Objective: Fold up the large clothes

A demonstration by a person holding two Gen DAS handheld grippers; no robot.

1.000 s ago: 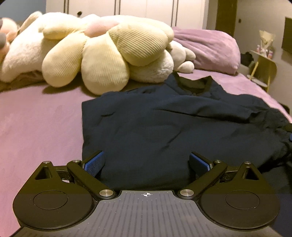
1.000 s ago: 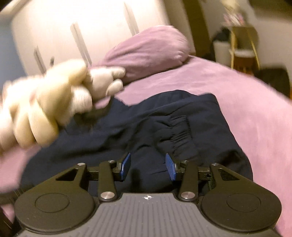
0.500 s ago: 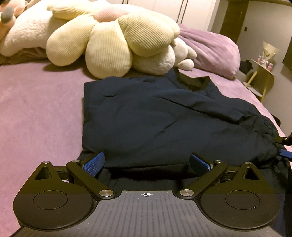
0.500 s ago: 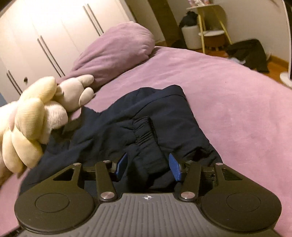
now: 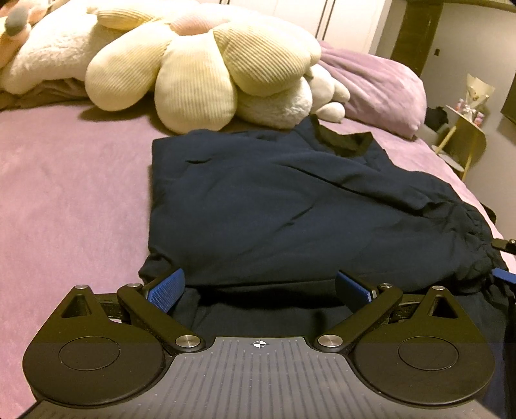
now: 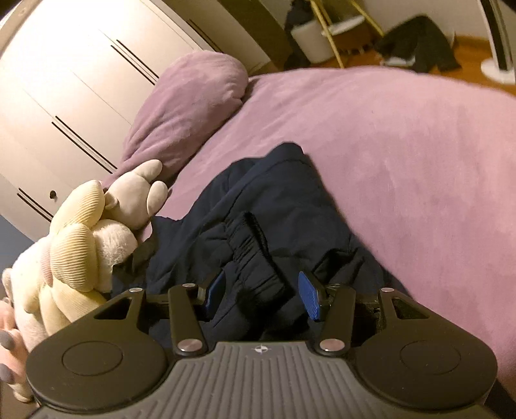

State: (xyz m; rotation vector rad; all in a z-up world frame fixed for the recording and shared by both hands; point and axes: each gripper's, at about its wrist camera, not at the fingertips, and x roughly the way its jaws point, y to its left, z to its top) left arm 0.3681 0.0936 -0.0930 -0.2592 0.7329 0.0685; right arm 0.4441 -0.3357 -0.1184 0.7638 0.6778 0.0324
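Navy garment (image 5: pixel 290 206) lies half-folded on the bed (image 5: pixel 64 199); our right tool (image 6: pixel 262 291) has just widened astride its gathered cuff (image 6: pixel 251 254), at twelve o'clock, gripping nothing; our left tool (image 5: pixel 258 285) gapes wide.

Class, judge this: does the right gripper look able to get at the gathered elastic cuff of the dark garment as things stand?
Probably yes. The right gripper is open, its fingers flanking the gathered elastic cuff, which lies on top of the dark garment with nothing over it.

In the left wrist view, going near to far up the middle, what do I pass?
Left gripper, wide open → folded dark navy garment lying on the purple bedspread → cream ribbed flower-shaped plush cushion → white wardrobe doors.
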